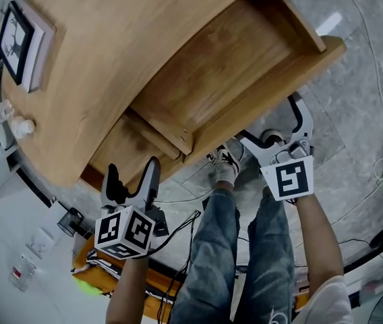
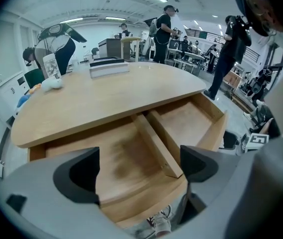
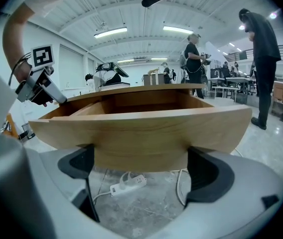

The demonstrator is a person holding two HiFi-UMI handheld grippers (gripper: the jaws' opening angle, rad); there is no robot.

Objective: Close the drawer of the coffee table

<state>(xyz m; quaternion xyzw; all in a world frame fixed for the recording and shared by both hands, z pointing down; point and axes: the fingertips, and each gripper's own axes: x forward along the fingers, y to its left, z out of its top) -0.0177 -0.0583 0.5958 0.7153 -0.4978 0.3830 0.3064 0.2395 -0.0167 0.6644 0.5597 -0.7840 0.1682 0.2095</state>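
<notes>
Our right gripper [image 1: 273, 131], jaws wide open and holding nothing, is nearest the open drawer [image 1: 245, 59], whose long front seems to touch it at 11 o'clock, toward the table [image 1: 110, 46]; our left gripper [image 1: 132, 175], open too, hovers at 8 o'clock.

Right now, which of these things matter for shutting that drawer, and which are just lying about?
For the job: the open drawer, the coffee table, the left gripper, the right gripper.

Lying about: the framed picture and small white bottle on the tabletop, the power strip on the floor.
</notes>
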